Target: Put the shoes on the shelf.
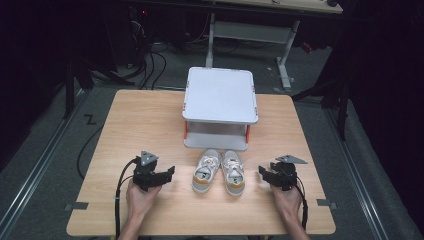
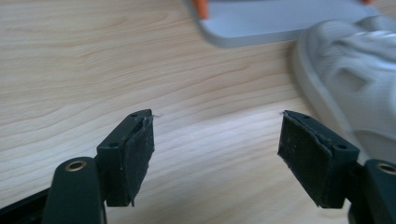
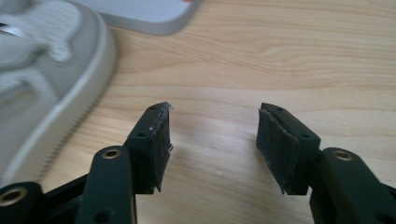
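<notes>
Two grey mesh shoes [image 1: 219, 171] with pale rubber soles and orange heels stand side by side on the wood-grain bench [image 1: 150, 125], before a white two-tier plastic stand [image 1: 220, 95]. Left tongs [image 1: 167, 173] and right tongs [image 1: 262, 172] flank them, both gaping wide, rough black pads empty.

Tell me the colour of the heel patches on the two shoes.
Orange-tan, on otherwise pale grey-white shoes; the high view shows it best.
</notes>
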Motion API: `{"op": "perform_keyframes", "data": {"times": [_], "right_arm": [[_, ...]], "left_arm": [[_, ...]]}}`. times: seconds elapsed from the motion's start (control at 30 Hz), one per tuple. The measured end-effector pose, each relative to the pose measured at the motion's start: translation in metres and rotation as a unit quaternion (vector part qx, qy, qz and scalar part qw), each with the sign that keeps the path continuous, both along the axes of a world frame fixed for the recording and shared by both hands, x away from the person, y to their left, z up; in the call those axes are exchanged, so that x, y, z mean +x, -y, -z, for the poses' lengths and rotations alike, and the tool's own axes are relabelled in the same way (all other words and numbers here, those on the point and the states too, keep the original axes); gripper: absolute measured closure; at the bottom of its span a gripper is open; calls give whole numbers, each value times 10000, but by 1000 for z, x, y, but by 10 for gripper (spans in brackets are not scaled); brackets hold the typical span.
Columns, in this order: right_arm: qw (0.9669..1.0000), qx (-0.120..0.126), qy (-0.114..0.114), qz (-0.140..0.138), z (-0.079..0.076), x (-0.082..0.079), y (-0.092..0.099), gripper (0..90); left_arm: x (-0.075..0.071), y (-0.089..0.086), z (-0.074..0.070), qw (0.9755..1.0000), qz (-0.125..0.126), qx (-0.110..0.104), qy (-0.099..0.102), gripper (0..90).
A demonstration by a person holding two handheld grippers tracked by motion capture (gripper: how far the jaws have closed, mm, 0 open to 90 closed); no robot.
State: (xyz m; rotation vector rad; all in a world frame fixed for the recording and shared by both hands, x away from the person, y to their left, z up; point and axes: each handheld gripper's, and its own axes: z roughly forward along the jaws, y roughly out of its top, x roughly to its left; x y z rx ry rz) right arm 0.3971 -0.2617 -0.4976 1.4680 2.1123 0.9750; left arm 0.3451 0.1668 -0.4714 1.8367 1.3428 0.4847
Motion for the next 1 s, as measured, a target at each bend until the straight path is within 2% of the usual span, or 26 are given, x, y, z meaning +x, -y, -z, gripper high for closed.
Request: {"op": "perform_keyframes", "data": {"times": [0.13, 0.23, 0.27, 0.43, 0.6, 0.7, 0.83, 1.0], "right_arm": [[9998, -174, 122, -7, 2, 1, -1, 432], [9991, -359, 209, -18, 4, 1, -4, 420], [9989, -415, 230, -27, 4, 1, -6, 412], [9990, -396, 196, -44, 4, 1, -7, 393], [9990, -397, 198, -50, 4, 1, -7, 393], [9990, -398, 203, -59, 4, 1, -7, 392], [9990, -397, 202, -58, 4, 1, -7, 392], [9990, -397, 197, -55, 4, 1, -7, 391]], "left_arm": [[-8, 19, -16, 9994, 327, -4, 91, 270], [-13, 32, -26, 9984, 548, -96, 117, 271], [-14, 36, -29, 9979, 623, -150, 98, 271], [-19, 61, -40, 9948, 999, -207, -50, 278], [-20, 91, -44, 9911, 1310, 13, -220, 312], [-15, 104, -42, 9909, 1313, 92, -291, 332], [-9, 114, -39, 9922, 1161, 130, -426, 347], [-4, 124, -34, 9922, 1102, 90, -582, 318]]}}
